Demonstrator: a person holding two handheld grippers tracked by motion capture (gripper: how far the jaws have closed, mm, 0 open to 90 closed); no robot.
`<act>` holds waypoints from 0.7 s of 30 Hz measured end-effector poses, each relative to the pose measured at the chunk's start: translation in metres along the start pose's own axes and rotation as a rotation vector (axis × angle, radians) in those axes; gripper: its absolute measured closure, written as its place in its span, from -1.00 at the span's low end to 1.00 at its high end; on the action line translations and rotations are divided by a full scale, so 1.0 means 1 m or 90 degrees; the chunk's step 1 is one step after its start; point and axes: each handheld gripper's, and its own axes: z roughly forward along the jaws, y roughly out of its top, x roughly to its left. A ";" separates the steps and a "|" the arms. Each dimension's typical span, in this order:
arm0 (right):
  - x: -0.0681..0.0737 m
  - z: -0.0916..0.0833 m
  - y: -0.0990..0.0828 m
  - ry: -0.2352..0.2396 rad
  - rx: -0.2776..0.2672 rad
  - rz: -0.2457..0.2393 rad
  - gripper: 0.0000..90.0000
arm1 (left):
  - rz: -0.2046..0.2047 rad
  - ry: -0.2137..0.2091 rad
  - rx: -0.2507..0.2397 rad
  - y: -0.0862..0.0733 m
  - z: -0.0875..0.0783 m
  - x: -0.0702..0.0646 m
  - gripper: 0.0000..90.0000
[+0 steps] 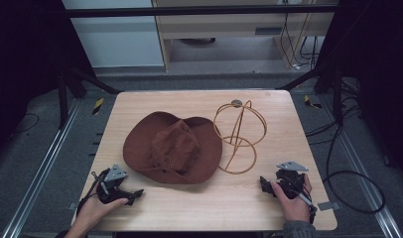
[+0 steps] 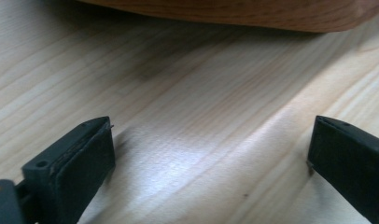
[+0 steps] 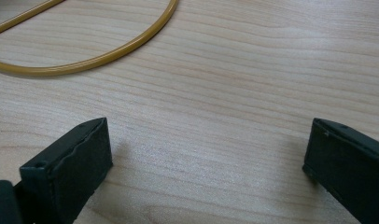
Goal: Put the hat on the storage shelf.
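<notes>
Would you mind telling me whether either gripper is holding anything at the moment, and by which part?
Nothing is held: the left gripper and right gripper are both open over bare wooden table.

Both hands rest low — left gripper and right gripper, jaws spread wide, holding nothing.

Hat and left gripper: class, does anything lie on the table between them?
Nothing visible does. In the left gripper view, bare table runs from the open jaws of the left gripper to the brim of the hat. The high view shows the same clear stretch.
</notes>
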 end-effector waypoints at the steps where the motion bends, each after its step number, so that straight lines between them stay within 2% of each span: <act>1: 0.000 0.000 0.000 0.000 0.000 0.000 -0.98 | 0.008 -0.015 -0.006 0.001 -0.003 -0.004 -0.90; 5: 0.000 0.000 0.000 0.001 0.000 0.001 -0.98 | 0.012 -0.008 -0.008 0.001 -0.009 -0.007 -0.90; 8: 0.000 0.000 0.000 0.000 -0.001 0.001 -0.98 | 0.007 -0.015 -0.035 0.001 -0.023 -0.009 -0.85; 10: 0.000 0.000 0.000 0.000 -0.001 0.001 -0.98 | 0.007 -0.013 -0.043 0.001 -0.026 -0.010 -0.84; 11: 0.000 0.000 0.000 -0.001 0.000 0.000 -0.97 | 0.001 -0.010 -0.064 0.001 -0.034 -0.009 -0.81; 14: 0.000 0.000 0.000 -0.001 0.000 0.000 -0.97 | -0.002 -0.013 -0.078 0.003 -0.041 -0.009 -0.81; 16: 0.000 0.000 0.000 -0.001 0.000 0.000 -0.97 | -0.008 -0.025 -0.092 0.006 -0.050 -0.010 -0.81; 18: 0.001 0.000 0.000 -0.004 0.000 0.003 -0.97 | 0.002 -0.019 -0.089 0.011 -0.056 -0.012 -0.82; 20: 0.001 0.000 0.000 -0.004 0.000 0.003 -0.97 | 0.001 -0.024 -0.094 0.022 -0.062 -0.013 -0.83; 21: 0.001 0.000 0.000 -0.004 0.000 0.003 -0.97 | 0.001 -0.024 -0.094 0.022 -0.062 -0.013 -0.83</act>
